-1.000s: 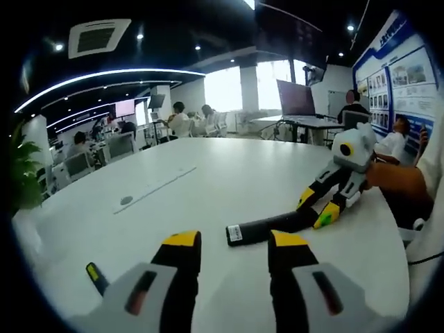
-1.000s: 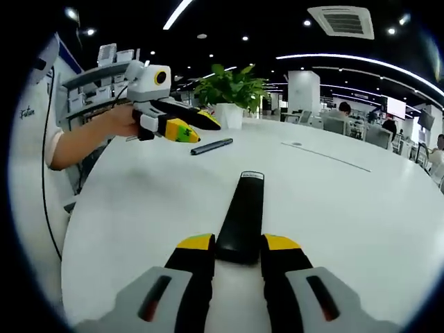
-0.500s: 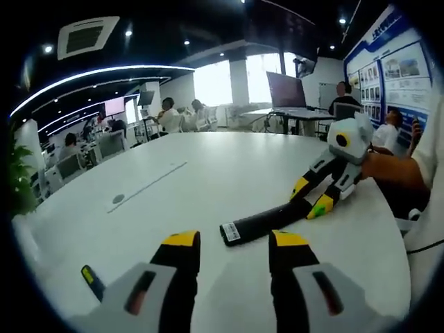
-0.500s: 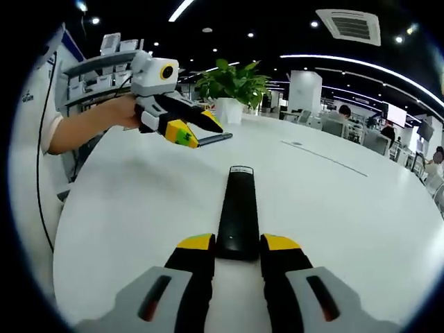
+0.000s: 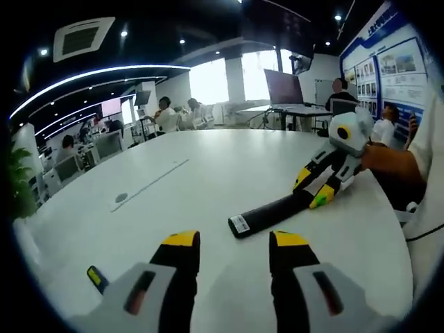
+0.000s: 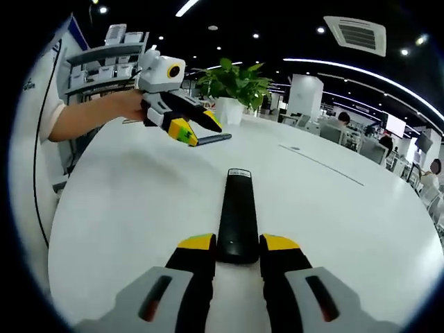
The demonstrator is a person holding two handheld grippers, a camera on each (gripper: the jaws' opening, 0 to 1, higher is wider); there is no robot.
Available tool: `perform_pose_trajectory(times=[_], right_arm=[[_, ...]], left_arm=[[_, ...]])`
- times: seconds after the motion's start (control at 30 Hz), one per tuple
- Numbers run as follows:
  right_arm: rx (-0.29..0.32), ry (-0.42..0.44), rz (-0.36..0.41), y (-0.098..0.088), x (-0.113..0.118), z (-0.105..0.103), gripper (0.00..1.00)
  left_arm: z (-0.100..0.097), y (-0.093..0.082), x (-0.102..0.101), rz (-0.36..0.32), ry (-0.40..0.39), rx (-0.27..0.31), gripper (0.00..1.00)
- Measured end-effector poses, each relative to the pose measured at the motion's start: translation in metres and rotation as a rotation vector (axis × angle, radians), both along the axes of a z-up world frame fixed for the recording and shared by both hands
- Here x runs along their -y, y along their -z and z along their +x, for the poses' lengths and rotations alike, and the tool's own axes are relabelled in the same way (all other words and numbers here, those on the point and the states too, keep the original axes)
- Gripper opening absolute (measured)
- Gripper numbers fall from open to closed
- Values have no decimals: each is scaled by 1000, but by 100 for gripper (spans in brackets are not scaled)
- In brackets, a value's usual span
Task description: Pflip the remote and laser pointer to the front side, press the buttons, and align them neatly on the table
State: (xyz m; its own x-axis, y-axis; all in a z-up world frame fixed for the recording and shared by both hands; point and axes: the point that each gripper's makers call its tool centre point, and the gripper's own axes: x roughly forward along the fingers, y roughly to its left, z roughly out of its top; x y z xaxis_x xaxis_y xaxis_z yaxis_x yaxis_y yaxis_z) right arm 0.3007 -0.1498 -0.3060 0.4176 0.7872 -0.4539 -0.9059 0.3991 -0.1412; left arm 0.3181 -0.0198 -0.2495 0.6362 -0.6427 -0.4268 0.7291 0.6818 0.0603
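A long black remote points away from me, its near end pinched between the jaws of my right gripper, which is shut on it. No buttons show on its upper face, and a white label marks its far end. In the left gripper view the same remote lies across the white table, with the right gripper on its far end. My left gripper is open with nothing between its jaws. The slim dark laser pointer lies at its lower left. In the right gripper view the laser pointer sits just beyond the left gripper.
A potted green plant stands at the table's far side behind the pointer. A thin groove and a round cap mark the table's middle. Desks, chairs and seated people fill the room beyond. A person's forearm comes in from the left.
Both views have shifted a little with the hands. My right gripper keeps its hold on the remote, whose labelled end has swung slightly. The left gripper stays open.
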Motion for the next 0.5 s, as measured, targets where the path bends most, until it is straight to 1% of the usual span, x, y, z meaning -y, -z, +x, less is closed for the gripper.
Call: perform_pose_trajectory(times=[0.17,0.2,0.27,0.33,0.47,0.5], right_arm=[[1,3,-7,0,0,1,28],[3,3,-10,0,0,1,28],[10,3,-18,0,0,1,28],[23,10,-29,0,1,2,28],[26,13,-29,0,2,2,28],[28,16,-22,0,2,2,28]], left_arm=[[0,8,17,27,71,-1,40],[1,10,18,25,80,-9,40],[2,14,19,29,85,-11,39],[-1,16,24,44,90,-12,39],[0,18,24,48,95,-14,39],[3,20,22,67,100,-12,39]])
